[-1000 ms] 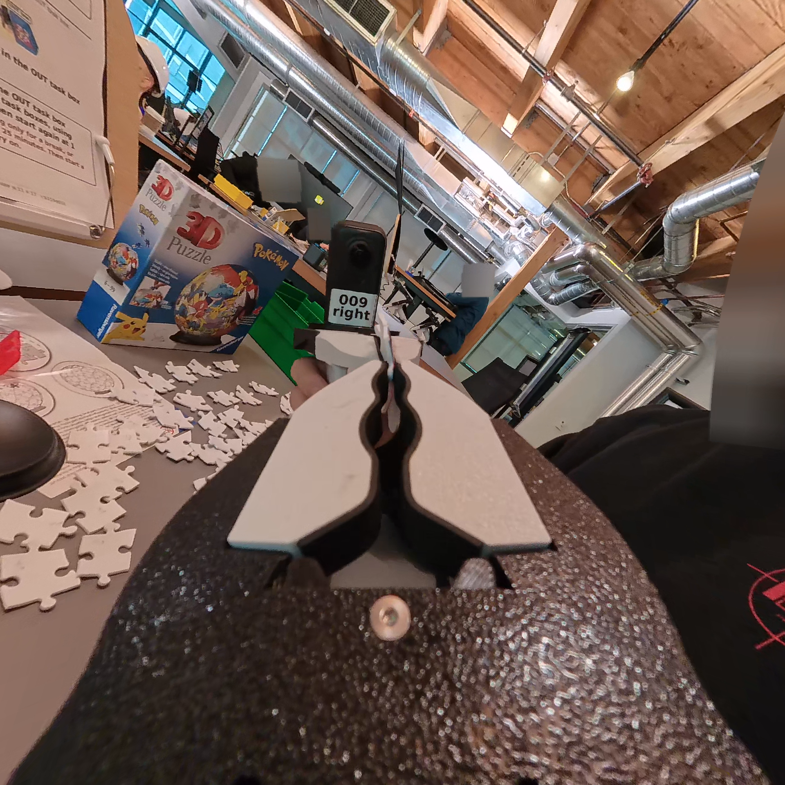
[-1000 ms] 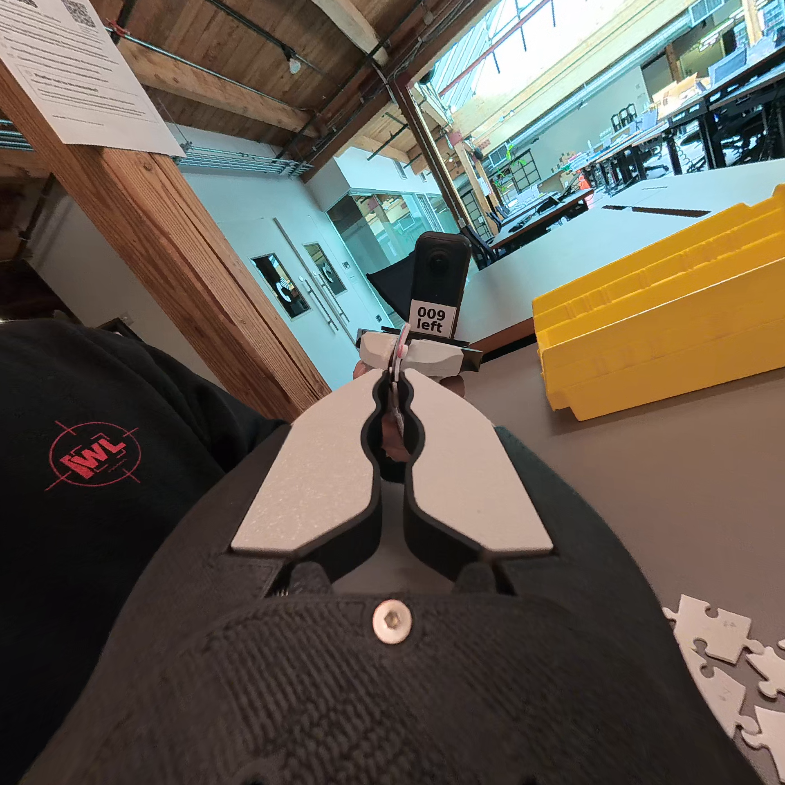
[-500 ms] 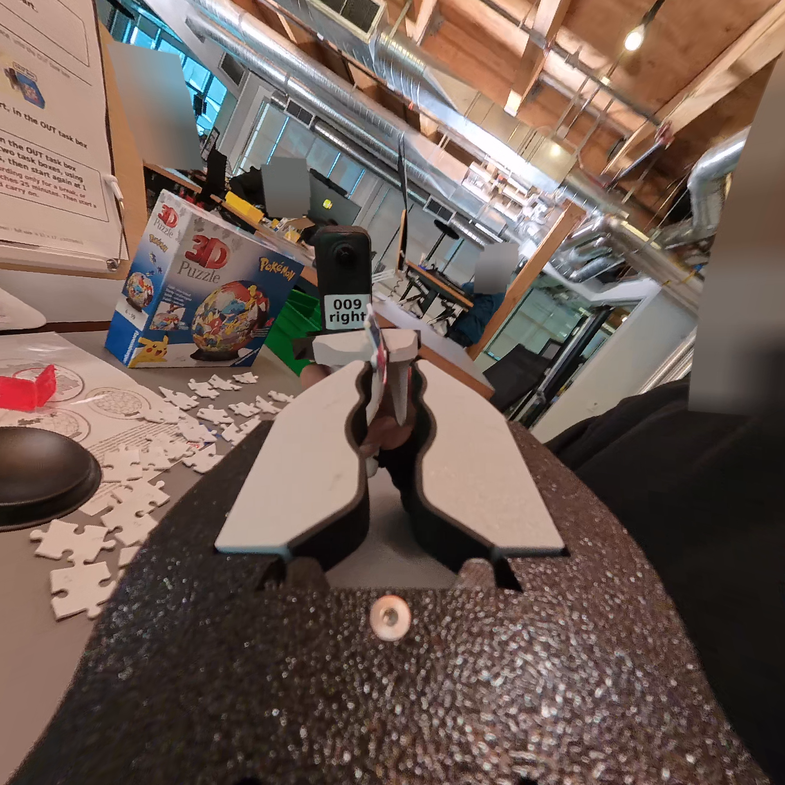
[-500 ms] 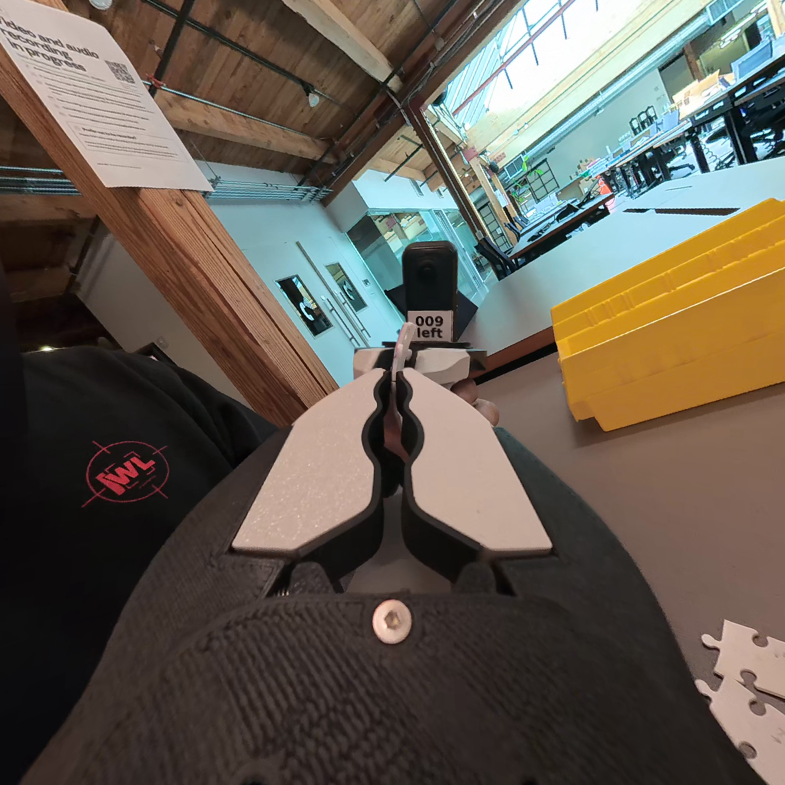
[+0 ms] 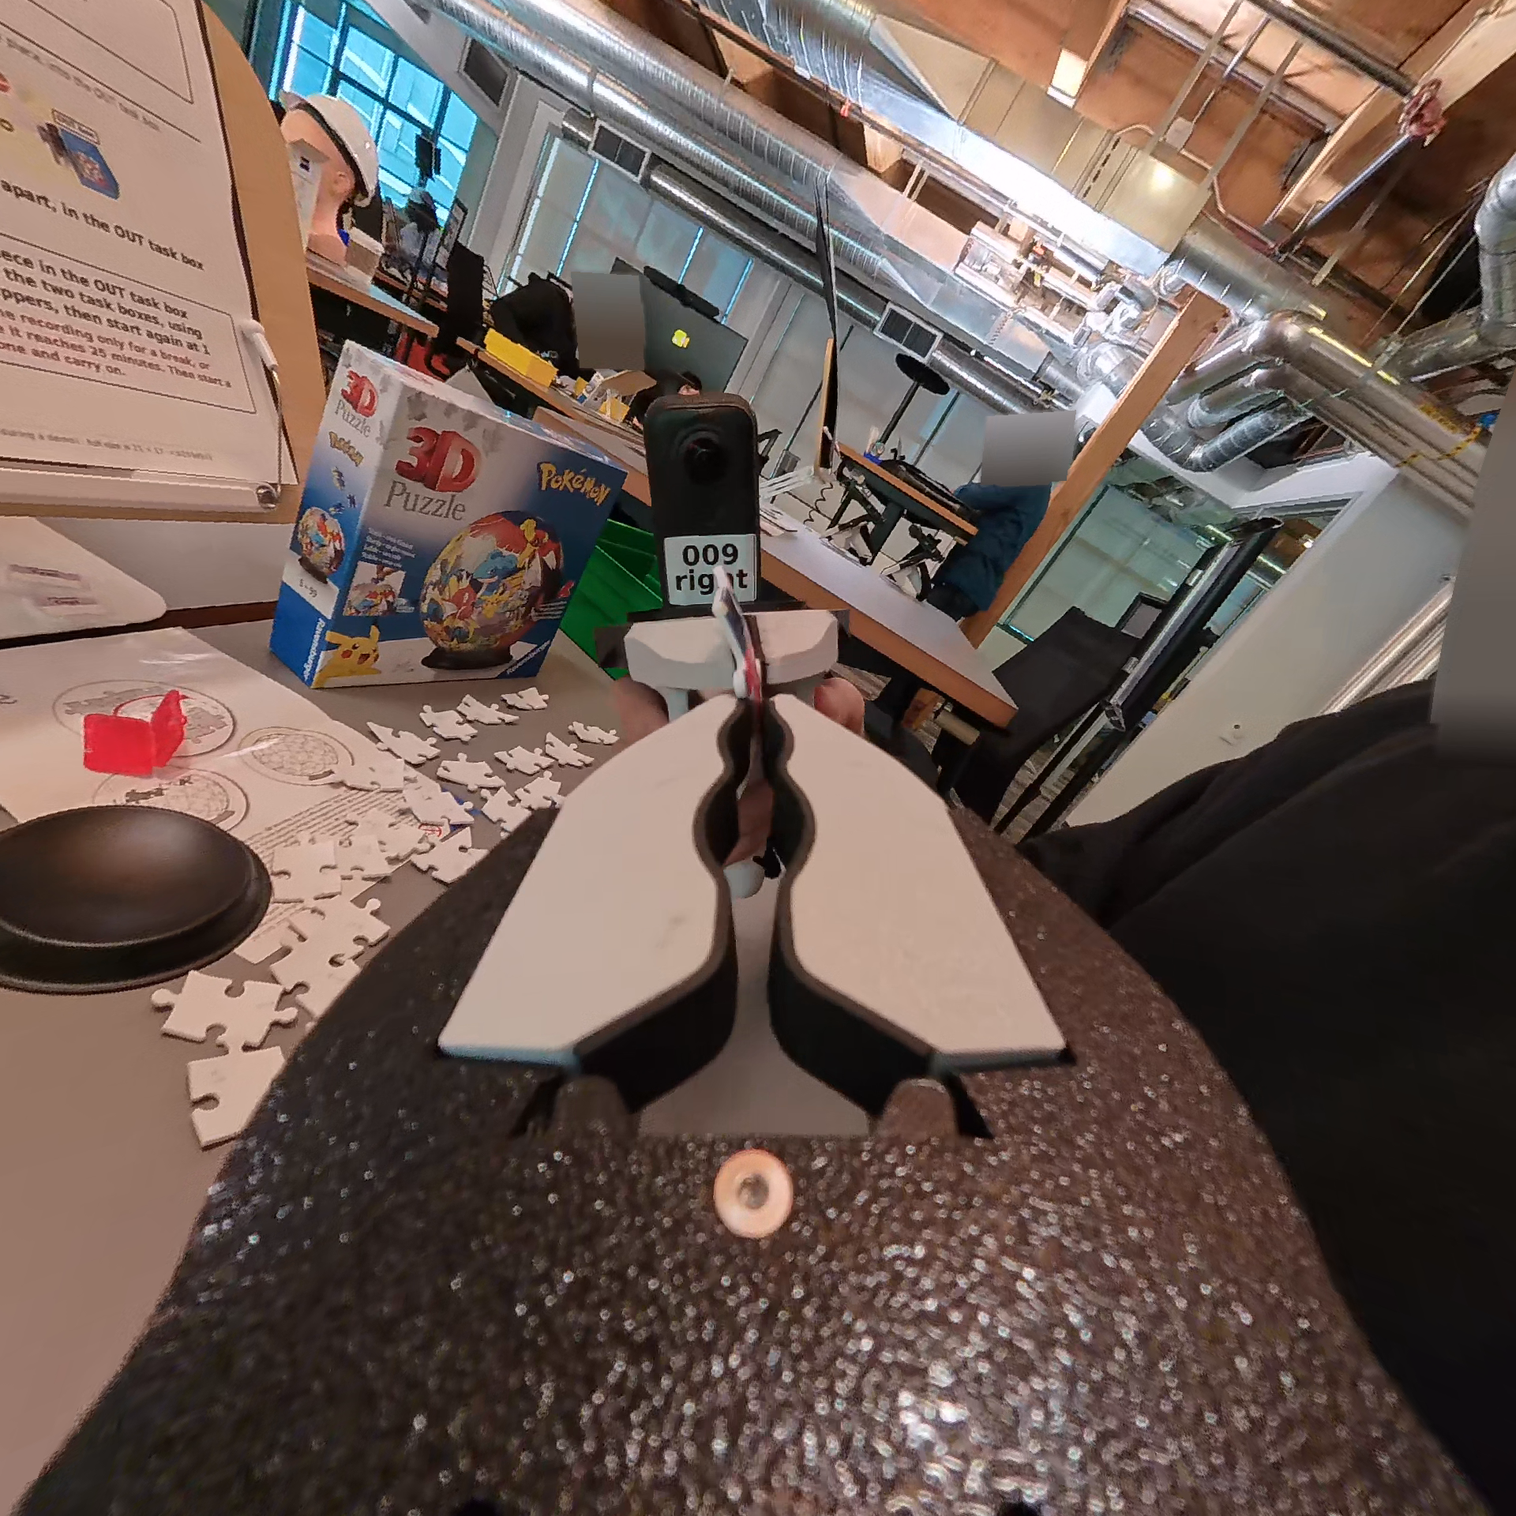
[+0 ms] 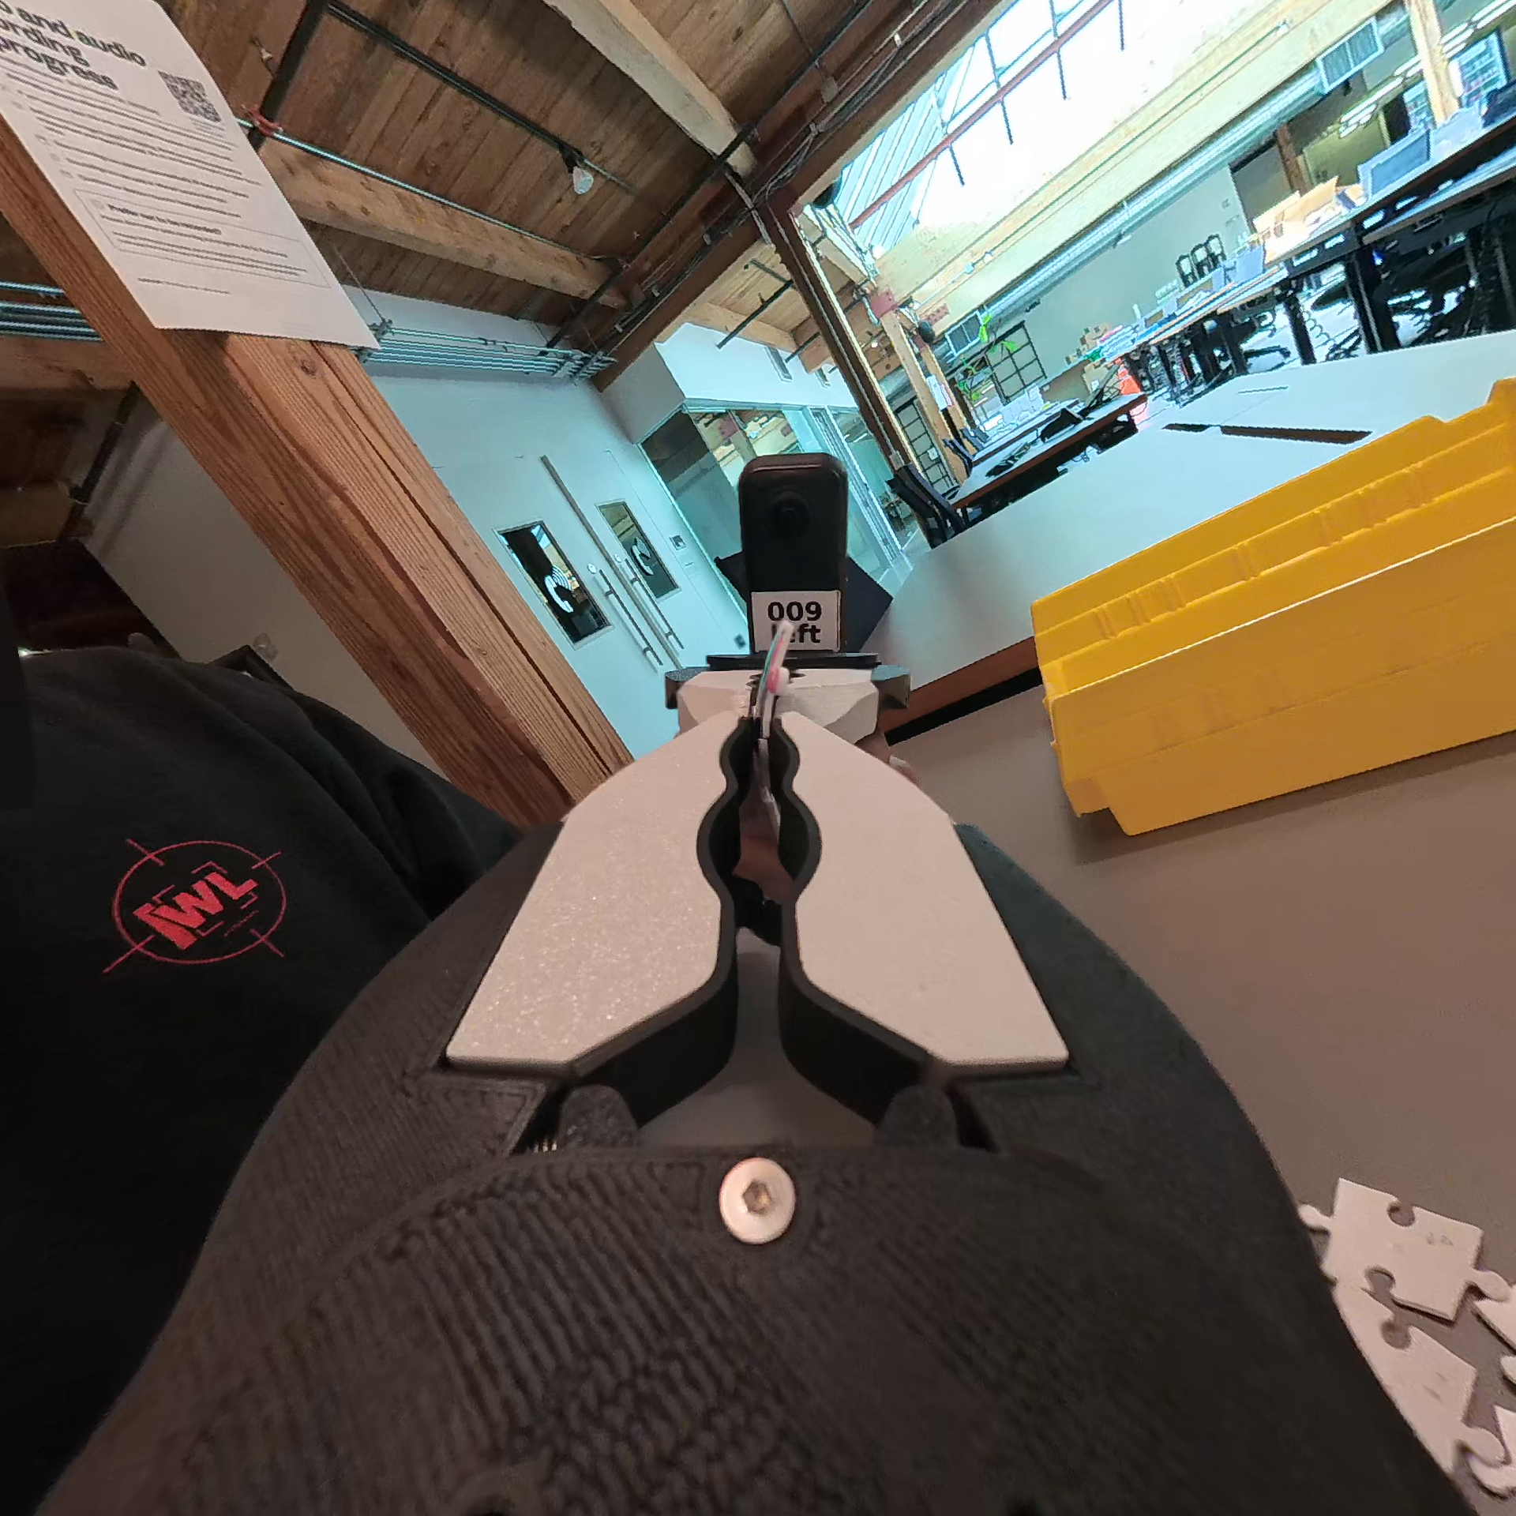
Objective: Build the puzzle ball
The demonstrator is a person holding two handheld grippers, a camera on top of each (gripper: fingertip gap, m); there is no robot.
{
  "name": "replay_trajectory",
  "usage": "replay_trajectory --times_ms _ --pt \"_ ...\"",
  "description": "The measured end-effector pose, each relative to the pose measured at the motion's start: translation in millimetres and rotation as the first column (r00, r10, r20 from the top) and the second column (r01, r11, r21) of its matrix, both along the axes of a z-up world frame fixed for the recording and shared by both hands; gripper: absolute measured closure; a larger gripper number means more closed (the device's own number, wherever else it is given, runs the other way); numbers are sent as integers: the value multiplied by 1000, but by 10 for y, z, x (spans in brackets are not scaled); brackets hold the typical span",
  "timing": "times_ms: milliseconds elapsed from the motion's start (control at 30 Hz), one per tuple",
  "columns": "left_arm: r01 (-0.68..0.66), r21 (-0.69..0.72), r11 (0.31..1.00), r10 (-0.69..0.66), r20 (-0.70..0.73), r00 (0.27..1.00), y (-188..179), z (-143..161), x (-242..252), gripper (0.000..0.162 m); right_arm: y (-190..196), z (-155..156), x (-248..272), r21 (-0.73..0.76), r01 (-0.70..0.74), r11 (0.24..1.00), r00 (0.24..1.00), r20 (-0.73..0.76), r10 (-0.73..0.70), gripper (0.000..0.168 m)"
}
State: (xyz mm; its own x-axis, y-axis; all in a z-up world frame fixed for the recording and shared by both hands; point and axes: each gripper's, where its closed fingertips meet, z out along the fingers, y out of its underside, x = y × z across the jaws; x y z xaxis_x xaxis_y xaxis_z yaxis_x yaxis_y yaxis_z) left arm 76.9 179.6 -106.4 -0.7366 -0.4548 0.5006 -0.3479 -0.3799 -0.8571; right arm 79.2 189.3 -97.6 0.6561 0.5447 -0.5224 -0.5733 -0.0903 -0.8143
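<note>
Worktop (image 5: 74,1230): grey, loose pieces (image 5: 459,771) centre-left.
Left tongs (image 5: 751,722): pinching puzzle piece (image 5: 742,656).
Right tongs (image 6: 759,726): pinching piece (image 6: 771,668) too.

My grey surface (image 5: 74,1148) carries scattered white puzzle pieces (image 5: 459,763), a puzzle box (image 5: 443,525), a black dish (image 5: 123,894), a printed sheet (image 5: 271,746) and a yellow bin (image 6: 1296,681).

white puzzle pieces (image 5: 459,775), yellow bins (image 6: 1280,656), red case (image 5: 135,732)
</note>
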Motion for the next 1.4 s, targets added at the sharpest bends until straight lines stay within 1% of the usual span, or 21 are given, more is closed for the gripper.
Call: replay_trajectory --times_ms 67,133,233,267,367,533,633,833,933,967,1033,1100,1167,1233,1267,1300,1367,1400 --pt "5 -6 1000 -5 -6 1000 -14 4 -2 161 -21 6 -14 12 4 1000 1000 30 -4 163" --pt "5 -6 1000 -5 -6 1000 -21 10 0 161 -35 18 -33 18 4 1000 999 54 -5 156" --pt "10 13 1000 -10 2 1000 -34 5 -10 161 -35 21 -61 22 8 1000 996 91 -10 153" --pt "10 22 1000 -10 6 1000 -40 3 -13 161 -31 24 -59 23 12 1000 996 91 -14 154" --pt "23 49 999 -25 34 999 -73 15 -48 161 -42 38 -68 33 -6 999 997 73 4 164" --pt "24 78 997 -28 51 998 -87 16 -67 161 -66 42 -102 36 -34 999 995 95 31 166" --pt "2 116 993 -8 52 999 -75 -16 -53 160 -56 1 -95 -5 -33 999 991 127 34 166" --pt "-53 199 979 31 113 993 -63 -7 -41 156 -67 19 -56 -27 -63 998 997 41 64 165" --pt "-64 230 971 36 124 992 -65 -1 -43 154 -80 20 -57 -23 -75 997 997 30 76 165" --pt "-59 228 972 31 122 992 -65 4 -48 152 -89 23 -68 -22 -89 996 996 25 89 165" --pt "-49 218 975 25 110 994 -69 4 -51 154 -91 21 -71 -19 -91 996 995 27 91 165" --pt "-36 200 979 14 111 994 -77 10 -61 158 -109 35 -90 -9 -107 994 994 29 107 166" --pt "-39 177 983 20 104 994 -67 26 -51 158 -126 44 -113 0 -121 993 992 44 121 166" --pt "-45 147 988 32 86 996 -44 48 -34 145 -120 22 -122 -9 -114 993 991 69 114 166" --pt "-40 129 991 29 83 996 -39 69 -37 145 -123 8 -145 -13 -125 992 989 82 126 166" --pt "-33 114 993 24 82 996 -38 92 -43 146 -113 -7 -149 -20 -123 992 988 88 124 166" --pt "-29 109 994 20 82 996 -33 107 -49 158 -98 -16 -143 -23 -115 993 989 87 117 166" --pt "-27 110 994 19 75 997 -30 100 -47 159 -92 -26 -135 -28 -108 994 990 89 110 166"
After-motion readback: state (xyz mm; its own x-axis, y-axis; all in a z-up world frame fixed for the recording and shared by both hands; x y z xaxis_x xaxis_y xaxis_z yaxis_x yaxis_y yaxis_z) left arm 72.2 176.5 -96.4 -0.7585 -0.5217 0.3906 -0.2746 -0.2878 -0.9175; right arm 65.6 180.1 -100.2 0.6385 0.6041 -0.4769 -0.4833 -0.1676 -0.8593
